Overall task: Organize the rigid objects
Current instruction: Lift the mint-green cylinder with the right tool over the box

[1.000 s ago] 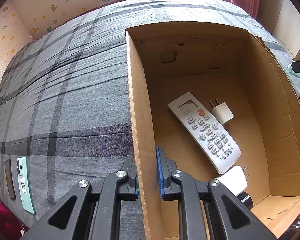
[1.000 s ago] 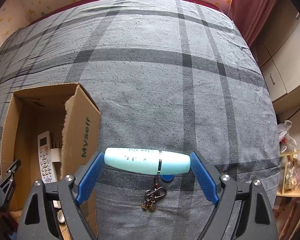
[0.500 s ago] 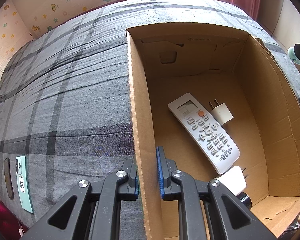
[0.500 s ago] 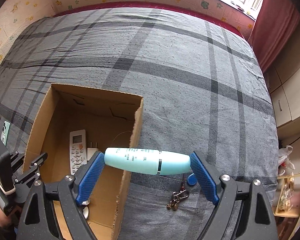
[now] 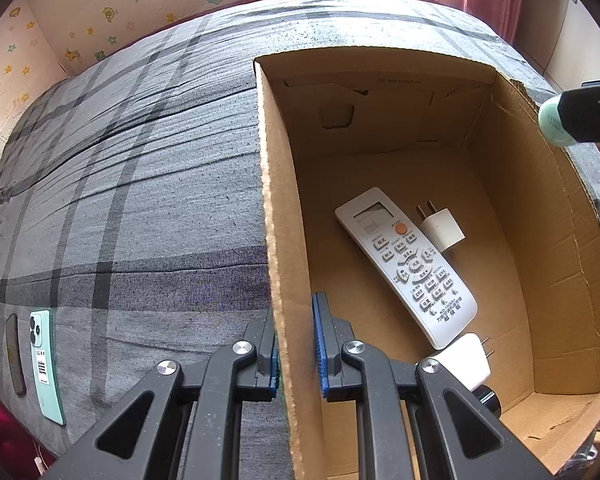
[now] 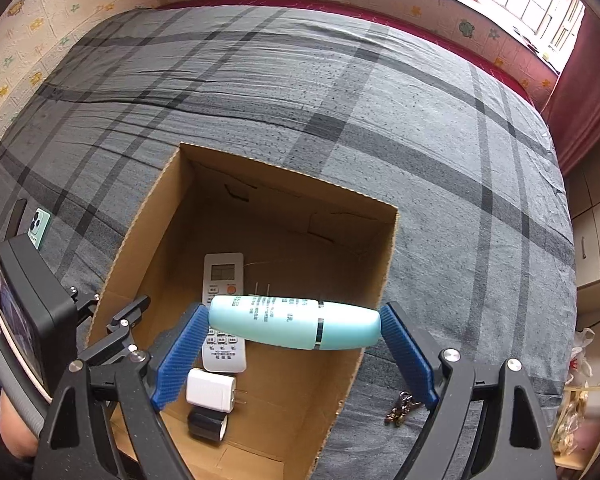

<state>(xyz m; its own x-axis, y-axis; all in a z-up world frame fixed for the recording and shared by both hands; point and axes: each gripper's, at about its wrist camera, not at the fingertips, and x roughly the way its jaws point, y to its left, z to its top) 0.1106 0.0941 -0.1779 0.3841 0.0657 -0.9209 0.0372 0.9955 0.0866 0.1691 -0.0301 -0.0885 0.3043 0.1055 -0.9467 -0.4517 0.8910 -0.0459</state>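
Observation:
An open cardboard box (image 5: 284, 208) (image 6: 148, 216) stands on the grey plaid bed. Inside lie a white remote (image 5: 408, 264) (image 6: 222, 272), a small white plug adapter (image 5: 440, 228), a larger white charger (image 6: 212, 390) (image 5: 470, 360) and a small black cylinder (image 6: 206, 424). My left gripper (image 5: 296, 344) is shut on the box's left wall. My right gripper (image 6: 294, 338) is shut on a light blue bottle (image 6: 296, 322), held crosswise above the box's right side. The bottle's end shows in the left wrist view (image 5: 554, 120).
A mint green phone (image 5: 46, 364) (image 6: 39, 228) and a dark phone (image 5: 15, 354) lie near the bed's left edge. A bunch of keys (image 6: 400, 410) lies on the bed right of the box. A red curtain (image 6: 588, 92) and cabinets stand to the right.
My right gripper has carried the blue bottle left, from over the bed and keys to above the box. The left gripper has kept its hold on the box wall.

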